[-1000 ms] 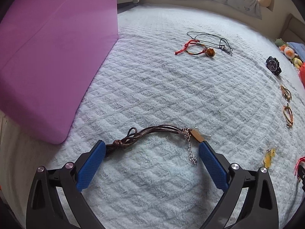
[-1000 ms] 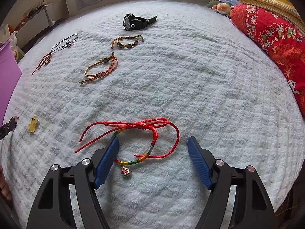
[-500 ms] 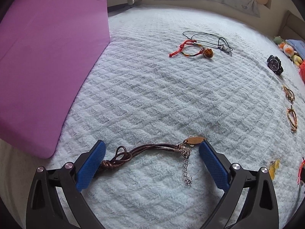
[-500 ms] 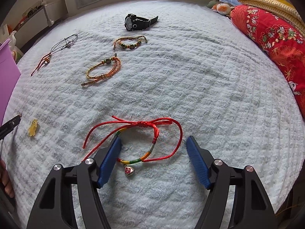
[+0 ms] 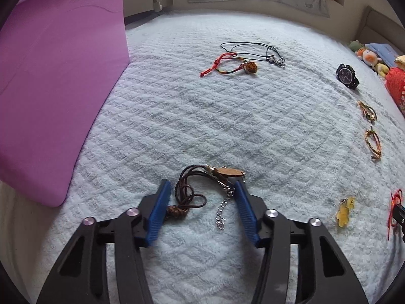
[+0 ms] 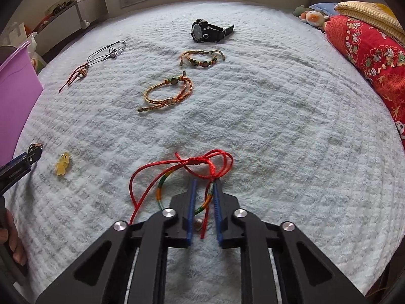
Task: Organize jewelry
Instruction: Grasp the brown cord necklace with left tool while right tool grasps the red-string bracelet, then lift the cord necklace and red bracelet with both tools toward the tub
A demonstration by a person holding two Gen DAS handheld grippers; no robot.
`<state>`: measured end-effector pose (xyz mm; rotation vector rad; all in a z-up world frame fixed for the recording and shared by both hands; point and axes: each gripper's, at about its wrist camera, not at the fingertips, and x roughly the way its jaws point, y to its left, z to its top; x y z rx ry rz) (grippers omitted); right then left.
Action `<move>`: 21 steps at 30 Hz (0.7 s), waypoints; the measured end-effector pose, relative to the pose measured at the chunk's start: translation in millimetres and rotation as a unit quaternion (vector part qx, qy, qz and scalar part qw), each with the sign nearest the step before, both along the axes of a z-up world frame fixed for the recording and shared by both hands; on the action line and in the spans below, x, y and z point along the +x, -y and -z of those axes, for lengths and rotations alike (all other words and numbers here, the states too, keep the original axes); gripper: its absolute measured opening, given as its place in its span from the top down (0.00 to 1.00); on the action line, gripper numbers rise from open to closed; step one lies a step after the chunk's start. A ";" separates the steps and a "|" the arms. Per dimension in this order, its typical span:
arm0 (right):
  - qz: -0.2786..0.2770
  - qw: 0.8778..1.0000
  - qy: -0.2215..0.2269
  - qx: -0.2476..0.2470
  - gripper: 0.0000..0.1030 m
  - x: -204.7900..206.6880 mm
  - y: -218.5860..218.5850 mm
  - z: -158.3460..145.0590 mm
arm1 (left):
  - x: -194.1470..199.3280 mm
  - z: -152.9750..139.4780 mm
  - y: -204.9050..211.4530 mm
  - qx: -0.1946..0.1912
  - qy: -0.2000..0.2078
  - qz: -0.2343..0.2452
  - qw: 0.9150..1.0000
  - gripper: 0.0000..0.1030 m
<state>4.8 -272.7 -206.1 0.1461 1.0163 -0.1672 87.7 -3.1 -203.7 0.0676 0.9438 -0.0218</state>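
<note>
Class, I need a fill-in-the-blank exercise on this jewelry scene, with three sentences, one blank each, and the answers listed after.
1. The right hand-held gripper is shut on the red-corded ____.
2. The brown cord necklace lies between the blue pads of the ____ hand-held gripper.
3. At the far side of the blanket lies a black ____.

Missing words: bracelet; left; watch

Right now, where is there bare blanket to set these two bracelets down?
Free: the wide middle between the purple bin, the black cord necklace and the watch; also right of the woven bracelets toward the red pillow. Crowded: the watch-to-bracelets line.
</note>
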 end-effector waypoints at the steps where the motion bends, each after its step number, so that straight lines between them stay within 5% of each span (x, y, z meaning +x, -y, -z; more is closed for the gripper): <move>1: -0.002 1.000 0.001 0.001 0.95 0.0 -1.4 -0.8 | -2.0 -1.3 1.7 0.002 0.001 0.002 1.000 0.72; 3: -0.006 1.000 0.004 0.011 0.97 -0.9 -1.9 -2.7 | -4.5 -2.2 0.9 -0.004 0.000 0.003 1.000 0.88; 21: -0.038 0.998 0.001 0.043 0.97 -25.9 -21.0 -52.7 | -47.7 -50.5 -14.0 -0.043 -0.019 0.000 0.999 0.89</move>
